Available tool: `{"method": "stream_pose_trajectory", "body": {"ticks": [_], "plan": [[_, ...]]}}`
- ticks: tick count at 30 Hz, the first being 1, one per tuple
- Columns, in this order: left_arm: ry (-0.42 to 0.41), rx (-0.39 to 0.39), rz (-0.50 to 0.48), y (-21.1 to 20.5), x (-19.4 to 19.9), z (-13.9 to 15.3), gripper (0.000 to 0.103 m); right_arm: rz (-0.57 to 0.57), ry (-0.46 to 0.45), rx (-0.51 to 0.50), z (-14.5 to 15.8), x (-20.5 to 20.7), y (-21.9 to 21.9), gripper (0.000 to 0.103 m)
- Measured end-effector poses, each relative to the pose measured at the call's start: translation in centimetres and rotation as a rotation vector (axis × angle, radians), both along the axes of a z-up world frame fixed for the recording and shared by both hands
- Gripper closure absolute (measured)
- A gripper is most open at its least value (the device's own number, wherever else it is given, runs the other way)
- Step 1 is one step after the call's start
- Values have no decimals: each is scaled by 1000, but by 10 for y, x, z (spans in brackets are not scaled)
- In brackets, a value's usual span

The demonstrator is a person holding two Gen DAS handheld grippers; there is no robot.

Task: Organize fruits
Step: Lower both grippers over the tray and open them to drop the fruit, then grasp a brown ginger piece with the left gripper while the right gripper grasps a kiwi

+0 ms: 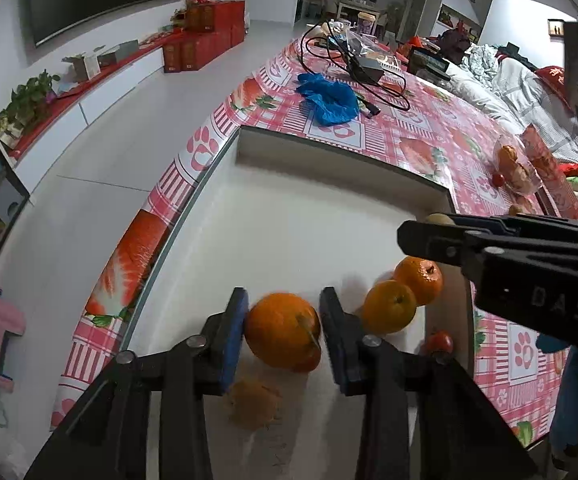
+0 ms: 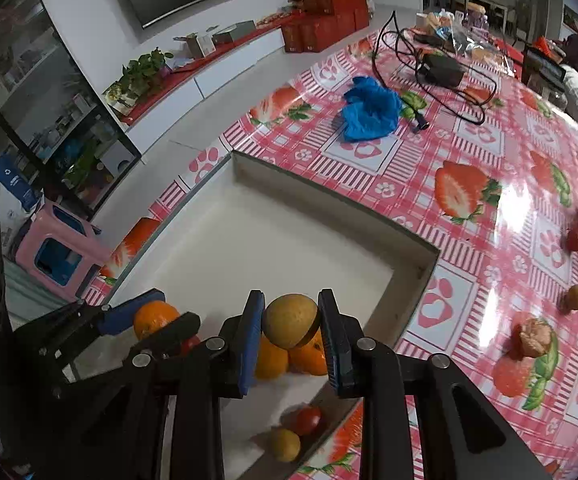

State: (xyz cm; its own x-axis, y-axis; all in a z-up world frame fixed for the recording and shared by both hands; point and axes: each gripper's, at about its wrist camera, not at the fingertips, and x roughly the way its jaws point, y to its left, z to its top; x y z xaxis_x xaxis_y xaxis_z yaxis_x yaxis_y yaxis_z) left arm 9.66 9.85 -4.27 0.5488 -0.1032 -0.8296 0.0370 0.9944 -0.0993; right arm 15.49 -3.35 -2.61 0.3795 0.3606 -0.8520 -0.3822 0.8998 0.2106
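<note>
On the strawberry-print tablecloth (image 2: 469, 152) sits our white tray (image 2: 249, 232). Our left gripper (image 1: 283, 330) pinches an orange (image 1: 283, 332) and our right gripper (image 2: 291, 322) pinches a yellow-green fruit (image 2: 291, 320), both over the tray, likely to group them with the oranges (image 1: 405, 296) in its corner.

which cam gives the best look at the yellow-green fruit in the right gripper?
Right wrist: the yellow-green fruit sits centered, clamped in the right gripper above the white tray. Left wrist shows only a sliver of it behind that gripper's dark body.
</note>
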Motion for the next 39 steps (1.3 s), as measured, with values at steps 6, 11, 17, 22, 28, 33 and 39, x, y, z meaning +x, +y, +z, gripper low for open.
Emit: {"method": "stream_pose_trajectory", "body": {"ticks": [6, 11, 17, 22, 28, 33, 39], "plan": [[-36, -5, -15, -1, -5, 3, 23, -9, 45, 27, -7, 7, -1, 73], [-30, -7, 0, -3, -4, 5, 21, -36, 8, 47, 2, 3, -11, 14], [-27, -14, -11, -12, -7, 12, 21, -63, -16, 54, 14, -2, -28, 14], [-47, -28, -43, -27, -10, 28, 21, -133, -23, 54, 17, -4, -62, 14], [-62, -51, -116, -58, -9, 47, 21, -254, -37, 43, 20, -2, -120, 0], [-76, -77, -187, -95, -8, 62, 20, -351, -38, 16, 20, 1, -173, 0], [-56, -76, -275, -150, -5, 59, 20, -498, 11, -37, -7, 8, -241, 0]]}}
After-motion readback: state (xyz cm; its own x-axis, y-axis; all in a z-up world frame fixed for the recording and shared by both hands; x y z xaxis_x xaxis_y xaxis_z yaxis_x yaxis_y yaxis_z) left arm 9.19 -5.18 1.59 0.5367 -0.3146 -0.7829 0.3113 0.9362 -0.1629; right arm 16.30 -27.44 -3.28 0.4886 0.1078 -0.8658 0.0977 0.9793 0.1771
